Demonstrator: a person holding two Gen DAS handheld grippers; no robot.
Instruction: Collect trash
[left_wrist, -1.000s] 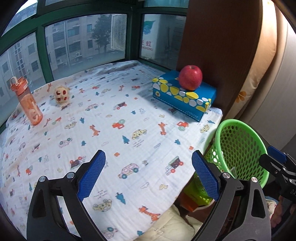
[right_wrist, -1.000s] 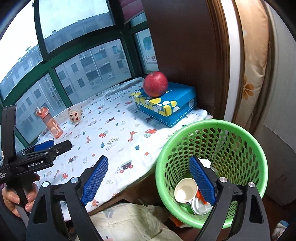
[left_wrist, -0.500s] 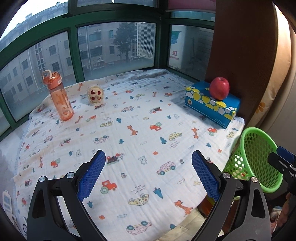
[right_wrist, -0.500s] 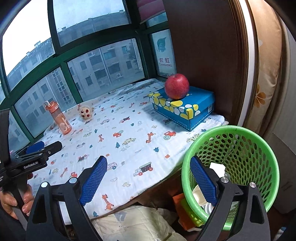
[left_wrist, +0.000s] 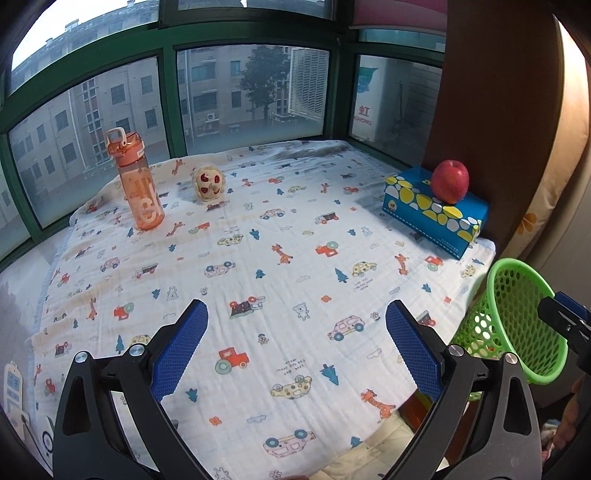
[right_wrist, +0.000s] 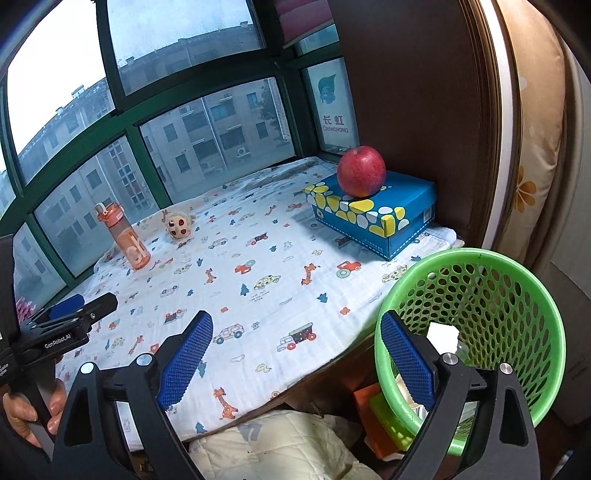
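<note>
A green mesh basket (right_wrist: 491, 269) stands off the right edge of the cloth-covered ledge (right_wrist: 258, 266); white crumpled trash (right_wrist: 443, 334) lies inside it. The basket (left_wrist: 517, 317) also shows at the right of the left wrist view. My right gripper (right_wrist: 297, 354) is open and holds nothing, its right finger in front of the basket's near rim. My left gripper (left_wrist: 297, 345) hangs open over the near part of the ledge (left_wrist: 288, 258), nothing between its blue pads. No loose trash shows on the cloth.
An orange water bottle (left_wrist: 135, 184) and a small round toy (left_wrist: 208, 183) stand at the far left. A red apple (left_wrist: 450, 181) sits on a blue patterned box (left_wrist: 432, 214) by the brown wall panel. Windows close the back. A pale quilt (right_wrist: 280, 443) lies below the ledge.
The left gripper drew back and swung left, bringing the bottle and toy toward the centre and pushing the basket to the right edge. The right gripper pulled back from over the basket, then held still.
</note>
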